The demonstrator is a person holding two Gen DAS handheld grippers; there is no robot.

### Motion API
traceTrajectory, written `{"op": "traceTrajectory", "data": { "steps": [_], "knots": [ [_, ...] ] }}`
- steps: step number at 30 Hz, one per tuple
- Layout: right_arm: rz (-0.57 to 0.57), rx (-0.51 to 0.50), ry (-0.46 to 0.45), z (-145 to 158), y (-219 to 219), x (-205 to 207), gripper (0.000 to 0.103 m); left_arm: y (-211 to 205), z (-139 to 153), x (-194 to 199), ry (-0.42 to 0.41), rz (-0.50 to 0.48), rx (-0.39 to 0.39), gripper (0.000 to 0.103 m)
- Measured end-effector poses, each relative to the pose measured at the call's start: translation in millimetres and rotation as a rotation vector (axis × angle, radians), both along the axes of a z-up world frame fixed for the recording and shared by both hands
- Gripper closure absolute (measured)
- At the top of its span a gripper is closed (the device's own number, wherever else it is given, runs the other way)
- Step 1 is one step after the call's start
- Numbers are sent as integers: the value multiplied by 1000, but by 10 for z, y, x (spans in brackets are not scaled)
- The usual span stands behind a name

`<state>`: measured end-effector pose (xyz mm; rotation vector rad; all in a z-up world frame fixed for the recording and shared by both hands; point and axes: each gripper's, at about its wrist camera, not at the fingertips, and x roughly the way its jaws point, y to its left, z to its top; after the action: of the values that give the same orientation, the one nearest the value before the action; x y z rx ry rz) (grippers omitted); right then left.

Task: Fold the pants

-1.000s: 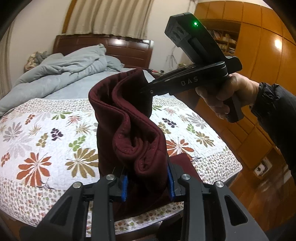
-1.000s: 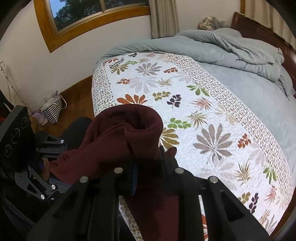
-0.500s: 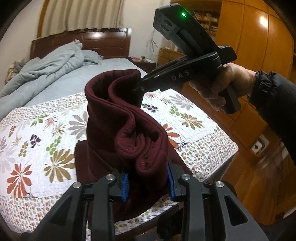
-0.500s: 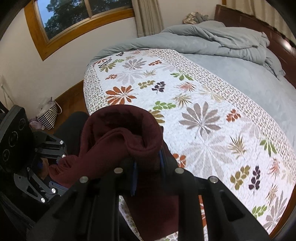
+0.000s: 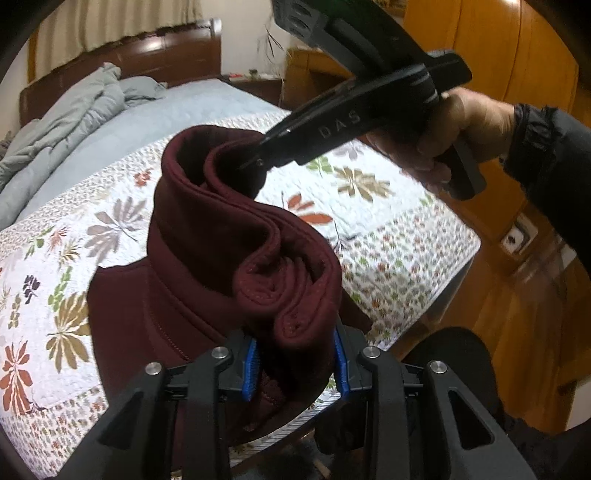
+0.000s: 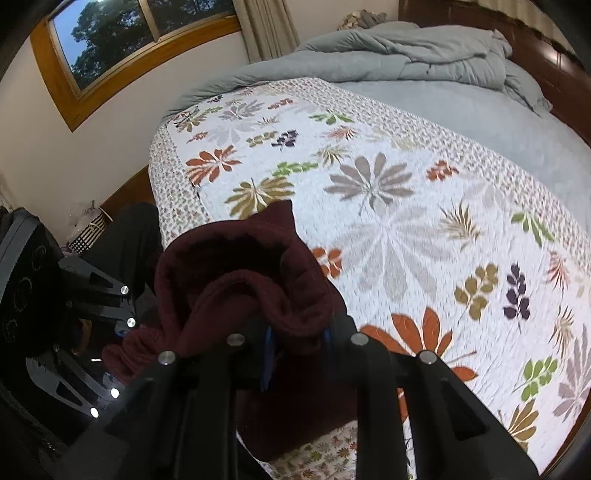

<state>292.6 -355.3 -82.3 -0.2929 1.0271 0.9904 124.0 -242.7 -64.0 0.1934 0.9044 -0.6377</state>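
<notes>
Dark maroon pants (image 5: pixel 221 258) hang bunched between both grippers above a floral quilt (image 5: pixel 55 266). My left gripper (image 5: pixel 295 363) is shut on a thick rolled edge of the pants, blue pads pressing both sides. In the left wrist view a hand holds the right gripper (image 5: pixel 255 162), which is clamped on the far end of the same edge. In the right wrist view the right gripper (image 6: pixel 297 349) is shut on a fold of the pants (image 6: pixel 243 288). The lower part of the pants rests on the quilt (image 6: pixel 406 229) near the bed's foot. The left gripper's body (image 6: pixel 74 332) shows at the left.
A crumpled grey duvet (image 6: pixel 406 48) lies at the head of the bed by a dark wooden headboard (image 5: pixel 147 55). Wooden wardrobes (image 5: pixel 517 74) and wood floor flank one side of the bed. A window (image 6: pixel 122 33) and a striped bag (image 6: pixel 88 236) stand on the other side.
Both grippers have come down toward the quilt with the pants held. The lower part of the pants now lies spread on the quilt, and the bed fills more of both views.
</notes>
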Motion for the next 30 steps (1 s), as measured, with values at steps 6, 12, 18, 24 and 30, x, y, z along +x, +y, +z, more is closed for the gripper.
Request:
{"op": "traceTrajectory", "data": {
  "steps": [6, 12, 18, 24, 30],
  "knots": [
    [-27, 34, 45, -274, -206, 21, 81, -223, -239, 42, 43, -37, 43, 71],
    [-57, 54, 67, -446, -382, 7, 80, -333, -373, 45, 64, -59, 64, 71],
    [-107, 65, 90, -530, -496, -51, 76, -350, -443, 52, 73, -75, 74, 70],
    [-205, 91, 118, -544, -580, -130, 73, -352, -471, 15, 58, -84, 80, 70],
    [-506, 168, 273, -608, -936, -240, 36, -378, -504, 14, 51, -99, 76, 70]
  ]
}}
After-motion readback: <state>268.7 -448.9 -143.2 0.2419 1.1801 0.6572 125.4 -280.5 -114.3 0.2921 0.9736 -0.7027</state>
